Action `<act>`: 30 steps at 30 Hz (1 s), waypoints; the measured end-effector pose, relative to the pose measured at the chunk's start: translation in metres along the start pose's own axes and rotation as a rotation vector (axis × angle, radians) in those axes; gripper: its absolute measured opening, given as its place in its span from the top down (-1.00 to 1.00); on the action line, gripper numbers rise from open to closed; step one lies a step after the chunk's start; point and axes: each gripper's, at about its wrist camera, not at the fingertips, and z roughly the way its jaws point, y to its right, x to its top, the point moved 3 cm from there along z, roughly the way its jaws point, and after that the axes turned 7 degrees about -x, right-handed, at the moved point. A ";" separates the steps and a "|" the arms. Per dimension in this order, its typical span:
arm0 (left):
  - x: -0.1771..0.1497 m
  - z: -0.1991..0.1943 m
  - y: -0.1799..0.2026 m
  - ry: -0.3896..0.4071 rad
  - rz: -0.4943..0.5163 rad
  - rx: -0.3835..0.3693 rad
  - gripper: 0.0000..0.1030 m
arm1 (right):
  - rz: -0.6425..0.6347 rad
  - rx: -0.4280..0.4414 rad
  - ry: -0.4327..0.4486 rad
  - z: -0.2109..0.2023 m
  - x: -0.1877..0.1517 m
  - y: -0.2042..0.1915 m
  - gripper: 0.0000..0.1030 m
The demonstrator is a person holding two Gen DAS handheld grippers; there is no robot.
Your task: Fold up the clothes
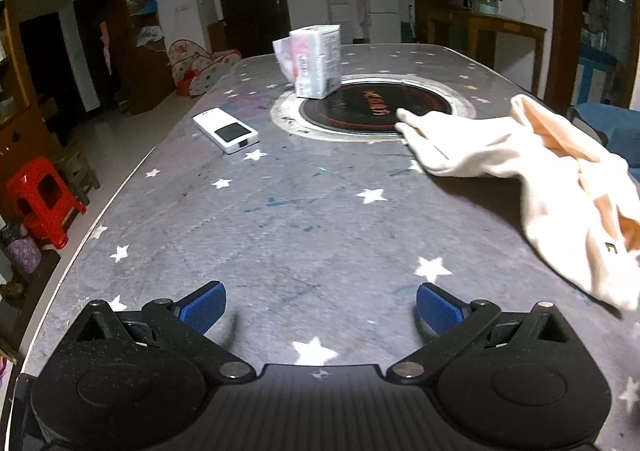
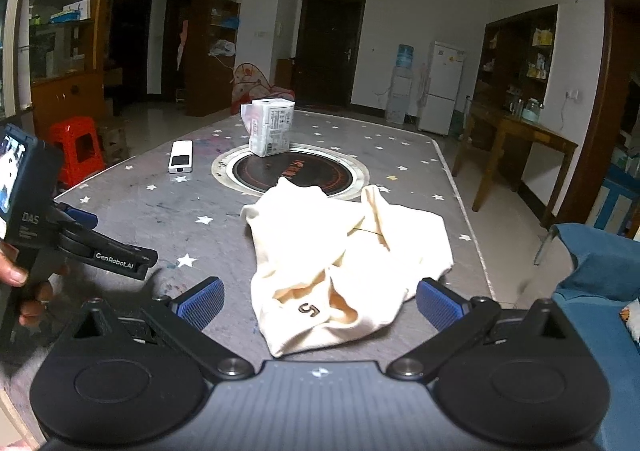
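Two grippers spread wide over a crumpled cream garment

Both sets of fingers parted wide, empty. Right gripper (image 2: 320,305) hovering low over the near edge of the cream garment (image 2: 340,251), blue pads (image 2: 200,307) flanking the rumpled cloth on either side, apparently not touching. Lying bunched and unfolded on the star-patterned table (image 2: 180,219), with a dark "5" mark between the pads and folds running forward toward the round black cooktop (image 2: 294,173) set into the tabletop. Left gripper (image 1: 320,309) held over bare table, well off to the left of the garment (image 1: 520,171), which stretches ahead and to the right of its fingers. Farther ahead of the left fingers, a white remote (image 1: 226,131) lying flat, and a white packet (image 1: 316,61) standing on the cooktop's rim. Seen from the right wrist, left gripper gripped by a hand (image 2: 16,275) at the frame's left edge.
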 end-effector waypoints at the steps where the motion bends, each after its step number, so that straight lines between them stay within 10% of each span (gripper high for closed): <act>1: 0.000 -0.002 0.002 -0.002 -0.002 -0.008 -1.00 | -0.001 0.001 0.001 -0.001 0.000 0.001 -1.00; 30: 0.007 -0.056 0.059 -0.002 0.072 -0.121 -1.00 | 0.035 -0.014 -0.087 -0.009 -0.024 0.007 -1.00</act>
